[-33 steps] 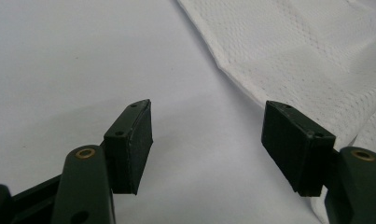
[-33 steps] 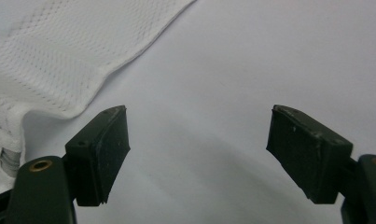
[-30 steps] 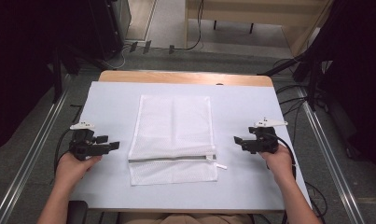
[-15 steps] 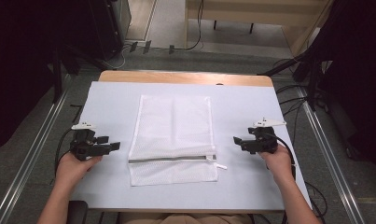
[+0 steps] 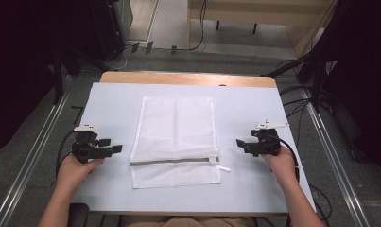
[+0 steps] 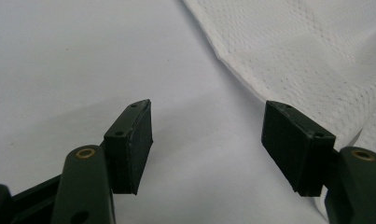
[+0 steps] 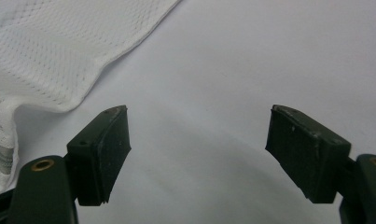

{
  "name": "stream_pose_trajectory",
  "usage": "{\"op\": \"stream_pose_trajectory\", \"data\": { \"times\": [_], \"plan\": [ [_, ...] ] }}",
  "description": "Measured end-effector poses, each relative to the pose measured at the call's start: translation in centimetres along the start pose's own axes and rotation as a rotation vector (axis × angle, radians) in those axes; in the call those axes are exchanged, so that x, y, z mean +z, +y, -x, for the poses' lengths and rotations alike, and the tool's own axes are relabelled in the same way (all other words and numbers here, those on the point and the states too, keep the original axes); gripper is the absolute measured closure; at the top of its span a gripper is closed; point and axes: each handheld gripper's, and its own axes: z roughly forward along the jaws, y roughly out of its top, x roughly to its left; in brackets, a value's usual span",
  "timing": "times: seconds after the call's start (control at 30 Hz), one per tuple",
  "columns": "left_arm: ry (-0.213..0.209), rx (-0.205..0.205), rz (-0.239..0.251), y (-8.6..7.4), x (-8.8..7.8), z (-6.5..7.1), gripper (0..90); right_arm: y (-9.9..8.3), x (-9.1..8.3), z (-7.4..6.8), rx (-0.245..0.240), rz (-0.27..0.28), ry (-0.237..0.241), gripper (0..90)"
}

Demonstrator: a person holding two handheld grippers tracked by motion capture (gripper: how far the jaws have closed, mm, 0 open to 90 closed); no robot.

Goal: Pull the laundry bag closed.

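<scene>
- White mesh bag (image 5: 175,141) lay flat mid-table, on the pale blue cover (image 5: 247,111); long side ran away from the person, zip end nearest them.
- Grey zipper (image 5: 174,161) ran across the bag near its front edge; white pull tab (image 5: 223,168) stuck out at the bag's right side, resting on the cover.
- Left gripper (image 5: 116,149) sat on the cover just left of the bag, level w/ the zipper, tips aimed at the bag's left edge; near it but not touching.
- Left gripper view: jaws spread wide, nothing btwn them; bag's mesh edge (image 6: 316,56) lay ahead and to the right, passing behind the right-hand pad (image 6: 288,144).
- Right gripper (image 5: 239,143) sat on the cover to the right of the bag, tips aimed at the bag's right edge; clear gap btwn the two.
- Right gripper view: jaws also spread wide, empty; bag corner (image 7: 59,51) lay ahead-left, and a bit of the grey zip end (image 7: 3,158) showed at the far left edge.
- Left hand (image 5: 77,170) and right hand (image 5: 282,163) each gripped their tool from behind, forearms in from the near edge.
- Bare wood strip (image 5: 188,78) of table showed beyond the cover's far edge.
</scene>
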Motion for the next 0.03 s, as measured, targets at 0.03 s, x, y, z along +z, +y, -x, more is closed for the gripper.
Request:
{"op": "stream_pose_trajectory", "data": {
  "times": [0.03],
  "plan": [
    [0.001, 0.000, 0.000, 0.02, -0.03, 0.01, 34.3, 0.01, 0.00, 0.00, 0.002, 0.001, 0.001, 22.4]
  ]
}}
